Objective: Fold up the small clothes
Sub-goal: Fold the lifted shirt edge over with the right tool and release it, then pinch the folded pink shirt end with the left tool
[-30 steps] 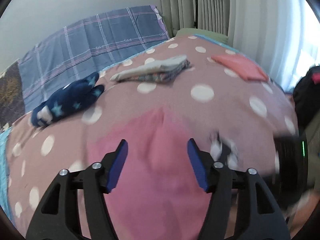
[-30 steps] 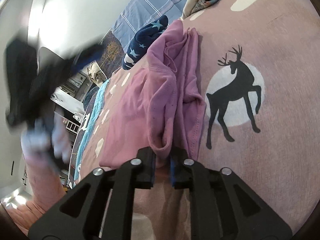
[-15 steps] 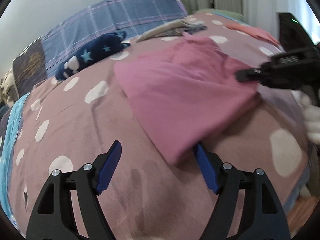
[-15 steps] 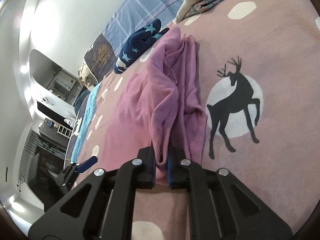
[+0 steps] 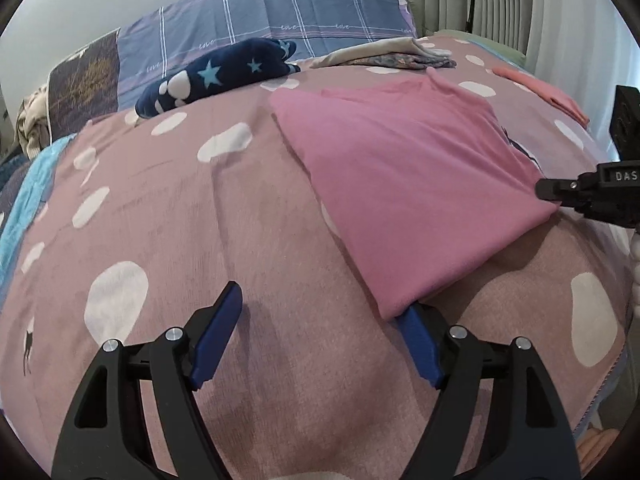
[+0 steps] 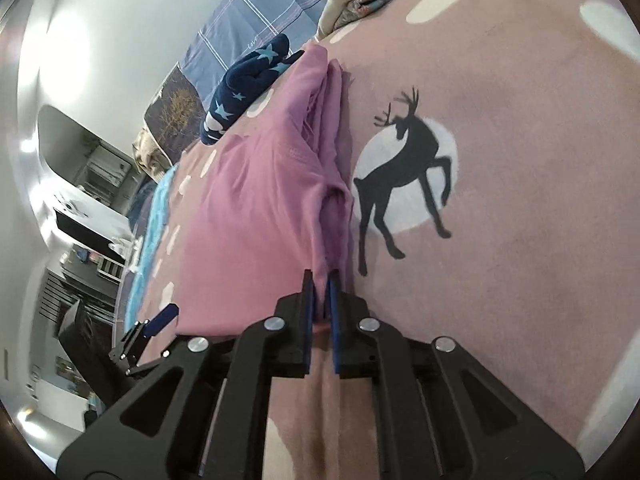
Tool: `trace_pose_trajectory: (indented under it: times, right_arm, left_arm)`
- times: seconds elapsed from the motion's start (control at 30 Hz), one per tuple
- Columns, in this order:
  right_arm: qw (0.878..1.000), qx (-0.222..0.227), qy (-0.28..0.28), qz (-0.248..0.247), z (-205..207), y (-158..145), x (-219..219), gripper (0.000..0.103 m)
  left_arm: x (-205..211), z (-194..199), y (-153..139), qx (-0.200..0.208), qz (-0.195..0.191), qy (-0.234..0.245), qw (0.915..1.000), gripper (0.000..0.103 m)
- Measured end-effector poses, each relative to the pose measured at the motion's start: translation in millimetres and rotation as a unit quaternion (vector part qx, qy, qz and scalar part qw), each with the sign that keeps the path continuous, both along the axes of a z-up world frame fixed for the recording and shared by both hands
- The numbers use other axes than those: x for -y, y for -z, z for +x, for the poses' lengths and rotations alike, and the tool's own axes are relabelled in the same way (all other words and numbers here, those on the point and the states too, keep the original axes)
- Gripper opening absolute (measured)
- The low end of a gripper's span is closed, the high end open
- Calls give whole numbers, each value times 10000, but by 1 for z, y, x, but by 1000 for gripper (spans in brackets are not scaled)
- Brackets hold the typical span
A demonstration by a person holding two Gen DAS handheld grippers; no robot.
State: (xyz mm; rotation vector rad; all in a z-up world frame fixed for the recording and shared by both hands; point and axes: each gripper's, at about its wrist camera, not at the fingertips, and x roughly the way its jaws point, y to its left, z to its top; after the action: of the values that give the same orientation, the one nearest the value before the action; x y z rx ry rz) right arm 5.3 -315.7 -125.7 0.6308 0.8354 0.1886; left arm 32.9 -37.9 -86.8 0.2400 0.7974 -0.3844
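Observation:
A pink garment lies spread on the polka-dot bedspread. My left gripper is open at its near corner, and the corner rests over the right finger. My right gripper is shut on the garment's edge, which bunches into folds ahead of the fingers. The right gripper also shows at the right of the left wrist view, at the garment's far side. The left gripper shows low on the left in the right wrist view.
A navy star-print item and a folded stack of clothes lie near the plaid pillow. A folded coral garment lies at the far right. A black deer print marks the bedspread. The bed edge drops off at the right.
My left gripper has drawn back from over the garment to its near corner. The garment now lies spread flatter, with my right gripper still clamped on its edge.

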Motion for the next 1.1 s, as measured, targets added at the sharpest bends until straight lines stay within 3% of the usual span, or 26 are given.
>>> trace_pose_trajectory:
  times: [0.13,0.3,0.4,0.47,0.5,0.53,0.6,0.63,0.8,0.83,0.87,0.93,1.0,1.03,1.07,1.1]
  right_arm:
    - [9971,518,-19,-552,1,-33,-7,14]
    - [9886,1080,-656,-817,31,-58,-31,14]
    - [9878,818,-749,-1094,65,-45,-35,14]
    - [9823,247,-185,-1848,88,-23,-23,13]
    - [9780,-20,111,-2085,94,-12,-12,17]
    - [9790,-189,294,-2008,95,-4,1,4]
    - [9885,-153,272,-1482,90,-5,15,2]
    - [9913,-126,267,-1282,87,-10,20,6]
    - [9907,507,-127,-1257,86,-47,5,15]
    - [9895,643,-342,-1247,89,-53,-4,21]
    - [9876,738,-509,-1289,92,-57,-12,26]
    - [9814,743,-850,-1553,106,-53,-33,27]
    - [9756,357,-851,-1995,125,-35,-42,25]
    - [9693,30,-674,-2366,140,-18,-39,20]
    - [9681,1,-619,-2428,145,-12,-33,27]
    - [9731,127,-629,-2212,146,-7,-24,27]
  left_arm:
    - [2,-2,2,40,21,-9,10000,79]
    - [-1,-1,4,-12,-62,-39,10000,81]
    - [-5,0,6,-81,-192,-101,9997,84]
    - [-8,1,6,-122,-287,-114,9994,85]
    - [-9,1,7,-121,-302,-107,9994,85]
    - [-9,1,7,-121,-301,-81,9994,85]
    - [-10,1,8,-126,-338,-56,9993,86]
    - [-11,2,9,-149,-367,-43,9992,88]
    - [-9,6,11,-222,-352,-4,9991,91]
    - [-9,6,11,-218,-357,-5,9991,91]
    - [-9,6,11,-220,-368,-5,9991,91]
    - [-10,6,11,-222,-382,-8,9990,91]
    - [-10,5,11,-219,-385,-10,9990,91]
    - [-10,6,11,-222,-393,-14,9990,91]
    - [-10,6,11,-222,-404,-19,9989,91]
    - [-10,6,11,-221,-413,-17,9989,91]
